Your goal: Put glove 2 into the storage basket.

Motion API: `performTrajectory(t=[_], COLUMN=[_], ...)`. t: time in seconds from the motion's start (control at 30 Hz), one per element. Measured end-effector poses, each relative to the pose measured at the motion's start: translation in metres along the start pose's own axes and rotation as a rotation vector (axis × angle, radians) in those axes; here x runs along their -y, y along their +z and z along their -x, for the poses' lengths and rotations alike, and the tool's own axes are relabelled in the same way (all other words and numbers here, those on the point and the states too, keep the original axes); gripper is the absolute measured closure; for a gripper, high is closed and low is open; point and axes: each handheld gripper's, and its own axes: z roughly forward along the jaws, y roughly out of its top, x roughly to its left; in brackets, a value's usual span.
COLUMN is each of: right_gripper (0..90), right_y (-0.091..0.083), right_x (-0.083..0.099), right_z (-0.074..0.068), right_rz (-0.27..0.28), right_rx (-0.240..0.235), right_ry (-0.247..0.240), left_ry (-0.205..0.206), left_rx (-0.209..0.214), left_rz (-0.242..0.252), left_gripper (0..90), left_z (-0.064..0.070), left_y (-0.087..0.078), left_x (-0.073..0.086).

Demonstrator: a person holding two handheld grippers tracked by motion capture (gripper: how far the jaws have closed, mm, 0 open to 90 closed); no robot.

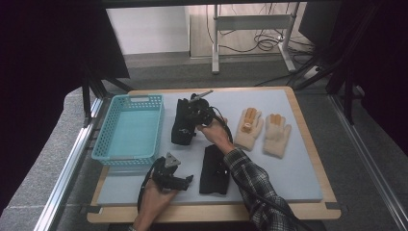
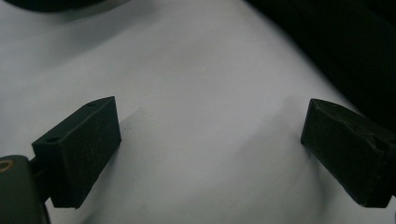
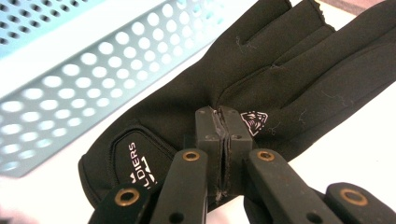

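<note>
Right gripper (image 3: 223,116) jaws pinched together on black glove (image 3: 196,88) — left gripper (image 2: 210,154) jaws wide over bare mat.

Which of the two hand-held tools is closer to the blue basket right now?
The left tool looks slightly closer, just off the blue basket's front right corner. The right tool, shut on a black glove, sits beside the basket's right wall.

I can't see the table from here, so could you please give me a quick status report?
Right gripper shut, pinching black glove beside blue basket. Left gripper open over bare mat. Second black glove lies nearby. Nothing blocking the basket.
</note>
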Motion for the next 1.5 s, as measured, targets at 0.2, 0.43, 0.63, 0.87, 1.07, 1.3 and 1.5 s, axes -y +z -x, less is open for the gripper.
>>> performTrajectory(t=[0.2, 0.43, 0.63, 0.87, 1.07, 1.3, 1.5], right_gripper=[87.0, 87.0, 87.0, 87.0, 86.9, 86.9, 86.8], right_y=[-0.035, -0.069, -0.098, -0.127, -0.150, -0.170, -0.156], right_x=[0.006, 0.024, 0.048, 0.071, 0.094, 0.122, 0.139], right_z=[-0.004, -0.009, -0.011, -0.017, -0.032, -0.048, -0.048], right_rz=[0.032, 0.039, 0.044, 0.058, 0.039, 0.027, 0.000], right_rx=[-0.031, -0.062, -0.077, -0.080, -0.072, -0.061, -0.067], right_ry=[0.007, 0.005, 0.023, 0.025, 0.026, 0.053, 0.085], left_ry=[0.002, 0.001, 0.001, 0.003, -0.001, -0.003, -0.008], left_rx=[-0.001, -0.001, -0.001, 0.000, -0.001, -0.001, -0.003], left_rz=[-0.002, -0.002, 0.000, 0.001, 0.002, 0.002, 0.009], left_gripper=[5.2, 5.2, 5.2, 5.2, 5.3, 5.3, 5.3], left_z=[0.000, 0.000, 0.000, 0.000, 0.000, 0.000, 0.000], left_y=[0.000, 0.000, 0.000, 0.000, 0.000, 0.000, 0.001], left_x=[0.000, 0.000, 0.000, 0.000, 0.000, 0.000, 0.000])
